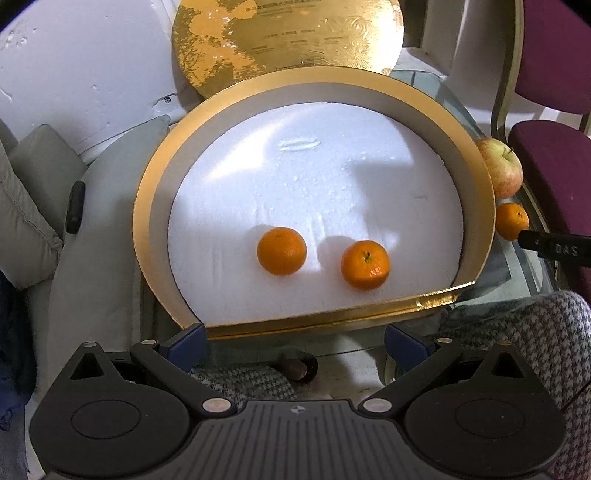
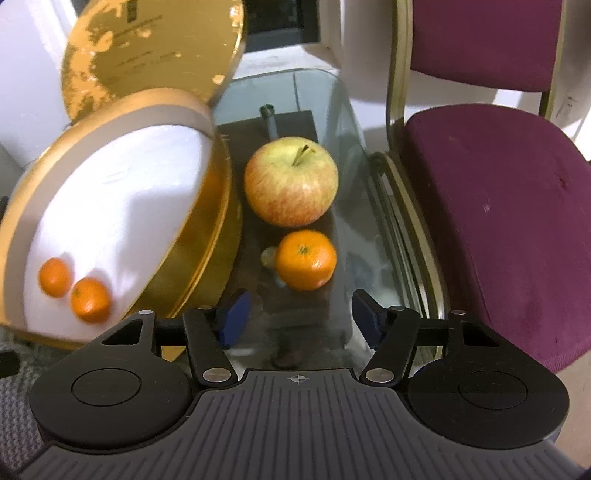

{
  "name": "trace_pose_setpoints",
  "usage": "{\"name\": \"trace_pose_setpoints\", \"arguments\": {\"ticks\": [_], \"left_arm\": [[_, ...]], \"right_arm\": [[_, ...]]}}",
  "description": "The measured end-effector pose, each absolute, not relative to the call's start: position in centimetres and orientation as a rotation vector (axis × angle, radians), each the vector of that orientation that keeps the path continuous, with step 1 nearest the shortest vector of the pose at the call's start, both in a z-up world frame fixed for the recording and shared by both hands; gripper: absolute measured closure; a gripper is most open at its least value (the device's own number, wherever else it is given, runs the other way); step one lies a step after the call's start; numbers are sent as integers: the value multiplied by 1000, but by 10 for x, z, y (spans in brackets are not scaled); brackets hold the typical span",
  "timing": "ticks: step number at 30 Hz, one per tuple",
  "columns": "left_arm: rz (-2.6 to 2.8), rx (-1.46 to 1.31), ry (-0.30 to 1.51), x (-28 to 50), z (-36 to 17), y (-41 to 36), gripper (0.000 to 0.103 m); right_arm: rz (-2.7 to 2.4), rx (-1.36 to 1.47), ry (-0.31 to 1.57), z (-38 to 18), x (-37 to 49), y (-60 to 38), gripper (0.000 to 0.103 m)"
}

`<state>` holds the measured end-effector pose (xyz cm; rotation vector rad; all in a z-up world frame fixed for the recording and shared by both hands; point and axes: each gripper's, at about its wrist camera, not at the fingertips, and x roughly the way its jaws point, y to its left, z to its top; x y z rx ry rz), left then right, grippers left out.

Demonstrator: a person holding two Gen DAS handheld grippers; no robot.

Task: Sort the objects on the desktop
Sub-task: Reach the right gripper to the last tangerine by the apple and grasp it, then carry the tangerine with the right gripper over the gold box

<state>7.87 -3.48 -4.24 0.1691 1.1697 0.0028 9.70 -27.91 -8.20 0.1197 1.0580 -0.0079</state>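
Round gold box [image 1: 147, 206], shiny rim, white foam liner, sits on glass worktop [image 2: 332, 122]. Gold round lid [image 1: 288, 33] leans upright behind it, foil worn in patches. Two smooth orange mandarins [image 1: 282, 251] [image 1: 365, 264] lie inside the box on the foam, near each other, not touching. Outside, just right of the box: yellow-red apple [image 2: 291, 181] with stem up, third mandarin [image 2: 306, 259] in front of it, close. Left tool [image 1: 295, 343] spread wide, empty, at the box's near rim. Right tool [image 2: 295, 317] partly open, blue pads empty, just short of the third mandarin, no contact. Purple fabric chair [image 2: 498, 206] at right.
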Motion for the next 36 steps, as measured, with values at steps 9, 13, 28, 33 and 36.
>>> {"name": "trace_pose_setpoints", "arguments": {"ticks": [9, 13, 28, 33, 36], "left_arm": [[21, 148, 1195, 84, -49, -25, 1], [27, 141, 1203, 84, -52, -22, 1], [21, 143, 1227, 71, -56, -16, 1], [18, 118, 1221, 62, -54, -9, 1], [27, 91, 1217, 58, -52, -1, 1]], "right_arm": [[-16, 106, 1097, -107, 136, -279, 37], [-8, 81, 1110, -115, 144, -275, 42], [-23, 26, 1116, -102, 131, -265, 54], [-5, 51, 1098, -78, 106, -260, 54], [20, 59, 1072, -59, 91, -252, 54]]}}
